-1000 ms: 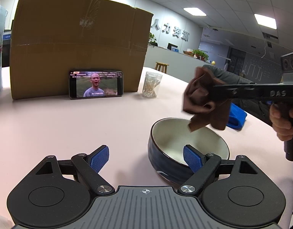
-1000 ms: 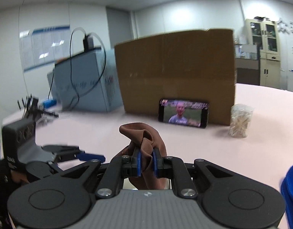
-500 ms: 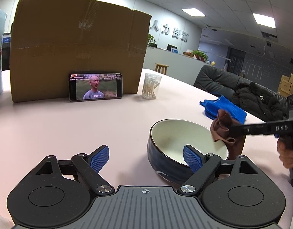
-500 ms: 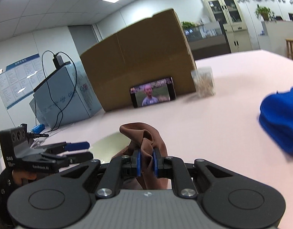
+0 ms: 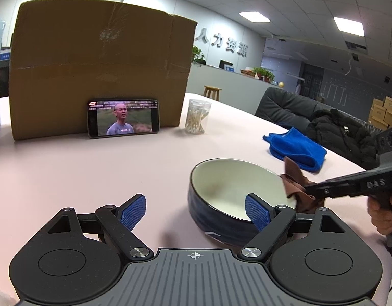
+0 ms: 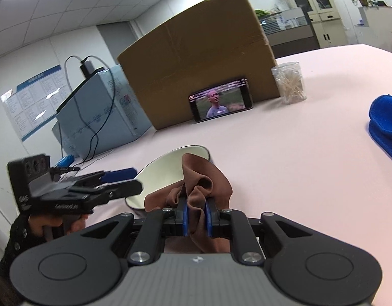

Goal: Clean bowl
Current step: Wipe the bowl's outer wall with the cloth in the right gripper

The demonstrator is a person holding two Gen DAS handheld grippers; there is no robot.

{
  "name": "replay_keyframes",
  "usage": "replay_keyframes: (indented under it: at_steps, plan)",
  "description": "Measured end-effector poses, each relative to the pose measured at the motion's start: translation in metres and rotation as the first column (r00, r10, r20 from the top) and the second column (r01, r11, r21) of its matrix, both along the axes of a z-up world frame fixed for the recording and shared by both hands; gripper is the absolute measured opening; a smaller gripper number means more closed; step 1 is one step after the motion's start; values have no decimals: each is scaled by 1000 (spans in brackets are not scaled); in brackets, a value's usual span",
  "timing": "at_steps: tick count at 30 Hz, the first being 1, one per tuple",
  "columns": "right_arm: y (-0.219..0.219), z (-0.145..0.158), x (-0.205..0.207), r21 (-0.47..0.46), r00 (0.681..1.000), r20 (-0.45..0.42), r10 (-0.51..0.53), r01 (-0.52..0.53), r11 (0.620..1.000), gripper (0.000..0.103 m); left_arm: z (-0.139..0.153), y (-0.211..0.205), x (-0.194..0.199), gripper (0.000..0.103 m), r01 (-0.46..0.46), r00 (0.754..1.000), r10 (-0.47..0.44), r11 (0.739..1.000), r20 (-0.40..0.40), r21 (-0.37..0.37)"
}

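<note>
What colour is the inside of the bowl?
Creamy white inside the round ceramic bowl, with a dark blue outside. The left wrist view shows it best.

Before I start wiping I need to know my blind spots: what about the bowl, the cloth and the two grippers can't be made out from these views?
- Bowl near wall and bottom: left wrist view, hidden by the left gripper; right wrist view, by the brown cloth.
- Cloth-to-rim contact: both views, folds cover it.
- Right gripper fingers: left wrist view, wrapped in cloth.
- Dirt inside the bowl: too faint.
</note>
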State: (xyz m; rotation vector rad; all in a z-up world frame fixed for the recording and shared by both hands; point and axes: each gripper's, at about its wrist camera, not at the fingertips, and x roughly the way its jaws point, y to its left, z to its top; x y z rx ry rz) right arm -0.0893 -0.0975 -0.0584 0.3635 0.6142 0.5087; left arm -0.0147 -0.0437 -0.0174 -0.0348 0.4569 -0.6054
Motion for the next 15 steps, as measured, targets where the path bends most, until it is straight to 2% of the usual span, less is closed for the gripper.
replay_keyframes:
  at_steps: [4,10,15]
  plan:
    - [3,-2,6,4,1000,-14,-2,2,1000,16,-1,1,2,87,-5,1000,5,1000,-11,-12]
    - [25,-2,0,13,994,-23,104,-103,995,17,-1,4,6,87,-31,999,30,999,-30,-35]
    - [18,4,3,-7,999,-12,37,-37,999,17,-2,1,7,87,-31,999,30,999,-31,-23]
